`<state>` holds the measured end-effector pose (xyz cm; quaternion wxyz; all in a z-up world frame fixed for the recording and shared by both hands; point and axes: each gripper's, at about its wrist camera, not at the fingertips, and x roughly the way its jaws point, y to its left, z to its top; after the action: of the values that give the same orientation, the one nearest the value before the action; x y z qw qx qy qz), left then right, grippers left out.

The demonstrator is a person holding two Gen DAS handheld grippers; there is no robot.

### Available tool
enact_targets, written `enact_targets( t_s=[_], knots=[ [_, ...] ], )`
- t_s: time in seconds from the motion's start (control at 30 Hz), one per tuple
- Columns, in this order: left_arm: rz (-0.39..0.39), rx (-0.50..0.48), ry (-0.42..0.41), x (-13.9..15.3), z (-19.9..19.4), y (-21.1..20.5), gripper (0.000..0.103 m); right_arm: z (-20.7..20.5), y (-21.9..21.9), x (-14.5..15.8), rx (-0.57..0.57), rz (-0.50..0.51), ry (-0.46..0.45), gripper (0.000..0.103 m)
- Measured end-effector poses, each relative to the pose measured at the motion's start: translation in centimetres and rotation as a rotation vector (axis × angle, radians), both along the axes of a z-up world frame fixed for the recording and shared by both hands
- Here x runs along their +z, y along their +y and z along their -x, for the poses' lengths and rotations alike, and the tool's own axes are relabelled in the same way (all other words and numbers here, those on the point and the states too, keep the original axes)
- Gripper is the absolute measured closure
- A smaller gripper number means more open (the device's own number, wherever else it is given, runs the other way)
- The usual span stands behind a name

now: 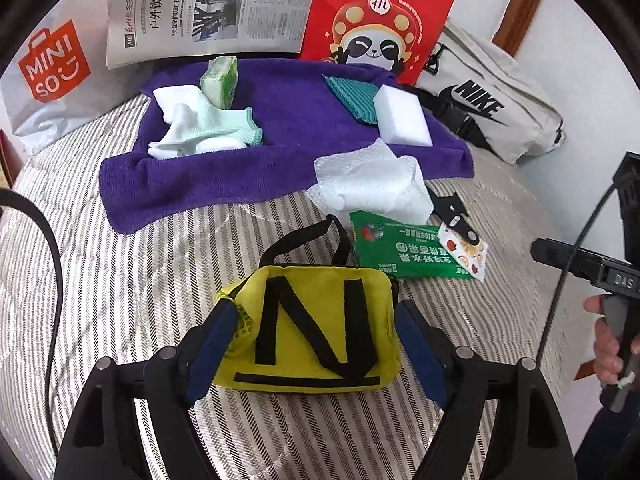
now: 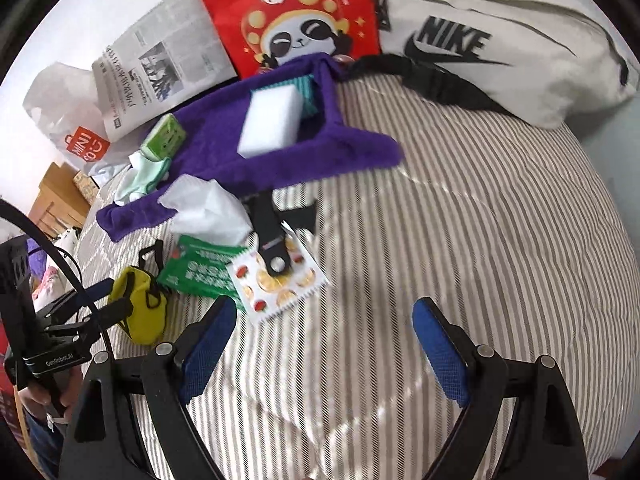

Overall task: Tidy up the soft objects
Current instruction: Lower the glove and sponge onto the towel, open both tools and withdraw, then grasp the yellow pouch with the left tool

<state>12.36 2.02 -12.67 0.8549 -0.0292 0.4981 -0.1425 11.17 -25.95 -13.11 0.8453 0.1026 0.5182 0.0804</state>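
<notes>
Lying on the striped bedding (image 1: 120,280), the yellow pouch (image 1: 312,328) bears black N-shaped straps. The left gripper (image 1: 316,344) stands open around it, pads apart from it. The right gripper (image 2: 324,340) gapes wide, empty.

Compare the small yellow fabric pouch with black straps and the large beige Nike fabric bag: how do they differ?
The yellow fabric pouch is bright yellow with a black strap pattern; the beige Nike bag is pale with a black printed logo. The pouch looks much smaller than the bag. The pouch sits between the left gripper fingers in the foreground; the bag lies at the far edge by the wall, untouched. Both are soft bags with black straps on the striped bed cover.
</notes>
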Motion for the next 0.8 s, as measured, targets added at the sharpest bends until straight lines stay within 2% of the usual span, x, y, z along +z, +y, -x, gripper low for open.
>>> enact_targets(
  t_s=[0.13,0.33,0.47,0.8],
  knots=[
    [-0.024,-0.002,-0.012,-0.4,0.2,-0.5,0.017,0.6,-0.3,-0.2,0.003,-0.006,-0.002,0.014],
    [-0.181,-0.005,-0.067,-1.6,0.8,-2.6,0.008,0.5,-0.1,-0.8,0.011,-0.013,0.008,0.014],
    [-0.245,0.003,-0.082,-2.4,0.8,-3.4,0.000,0.5,0.0,-1.2,0.011,-0.018,0.022,0.014],
    [-0.235,0.023,-0.113,-2.6,0.8,-3.1,0.000,0.2,0.8,-2.7,0.034,-0.015,0.062,0.014]
  ],
)
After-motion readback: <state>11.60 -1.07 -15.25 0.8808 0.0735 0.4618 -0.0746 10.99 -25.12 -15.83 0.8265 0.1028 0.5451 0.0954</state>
